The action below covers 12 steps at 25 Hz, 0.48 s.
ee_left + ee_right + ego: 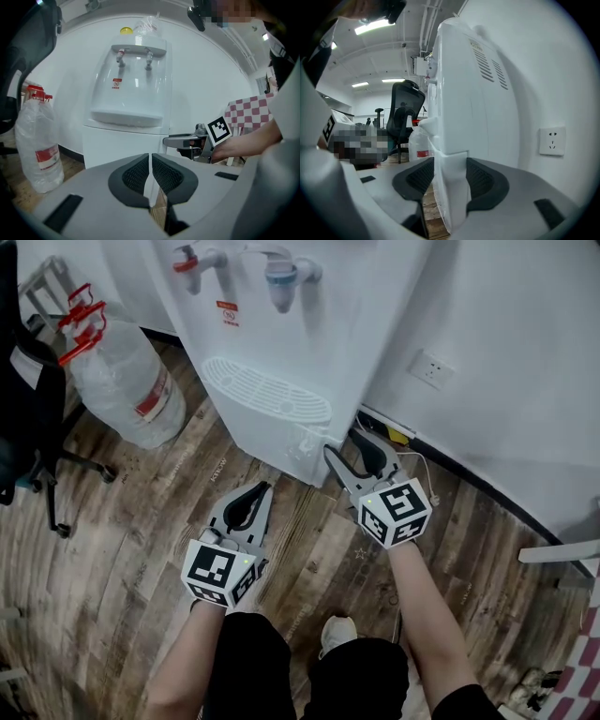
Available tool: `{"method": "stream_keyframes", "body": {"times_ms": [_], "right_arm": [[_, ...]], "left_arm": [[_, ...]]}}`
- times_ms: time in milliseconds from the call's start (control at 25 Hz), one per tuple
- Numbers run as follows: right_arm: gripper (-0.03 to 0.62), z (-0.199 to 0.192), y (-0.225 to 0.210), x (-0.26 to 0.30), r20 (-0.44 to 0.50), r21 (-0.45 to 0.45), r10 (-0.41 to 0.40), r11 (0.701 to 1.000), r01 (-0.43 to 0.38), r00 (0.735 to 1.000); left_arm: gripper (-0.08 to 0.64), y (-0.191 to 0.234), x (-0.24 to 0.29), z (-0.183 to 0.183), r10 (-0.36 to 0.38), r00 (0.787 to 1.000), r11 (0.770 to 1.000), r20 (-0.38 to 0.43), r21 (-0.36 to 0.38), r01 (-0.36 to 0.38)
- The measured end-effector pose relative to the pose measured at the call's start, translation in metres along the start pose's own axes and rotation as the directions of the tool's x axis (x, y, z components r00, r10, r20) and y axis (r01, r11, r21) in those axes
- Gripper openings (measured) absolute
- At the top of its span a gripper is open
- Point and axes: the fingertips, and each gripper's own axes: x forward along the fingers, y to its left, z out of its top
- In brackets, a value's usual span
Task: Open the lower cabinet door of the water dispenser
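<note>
The white water dispenser [281,324] stands against the wall, and its lower cabinet door [272,432] lies below the drip tray [267,390]. At the door's right corner my right gripper [342,444] is open, and the door's edge [452,187] stands between its jaws [450,173]. The left gripper view shows the door [122,145] face on, with the right gripper [173,139] at its right side. My left gripper [261,491] hovers in front of the door, a little apart from it, shut with nothing in it [150,157].
A large clear water bottle [127,381] with a red cap lies on the wood floor left of the dispenser. A black office chair [28,418] is at the far left. A wall socket [431,368] and a white cable [427,470] are right of the dispenser.
</note>
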Motion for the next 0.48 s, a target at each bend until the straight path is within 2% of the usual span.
{"method": "stream_keyframes", "body": {"times_ms": [280,480], "right_arm": [[0.186,-0.006,0.029,-0.009,-0.025,-0.080,0.046,0.996,-0.048,0.999],[0.186,-0.009,0.070,-0.016,-0.026,-0.103,0.141,0.984,-0.143,0.990]], "left_arm": [[0.017,-0.006,-0.006,0.005,-0.003,1.000,1.000,0.021,0.005,0.003],[0.103,-0.007,-0.016,0.012,-0.025,0.999,1.000,0.037,0.009,0.024]]}}
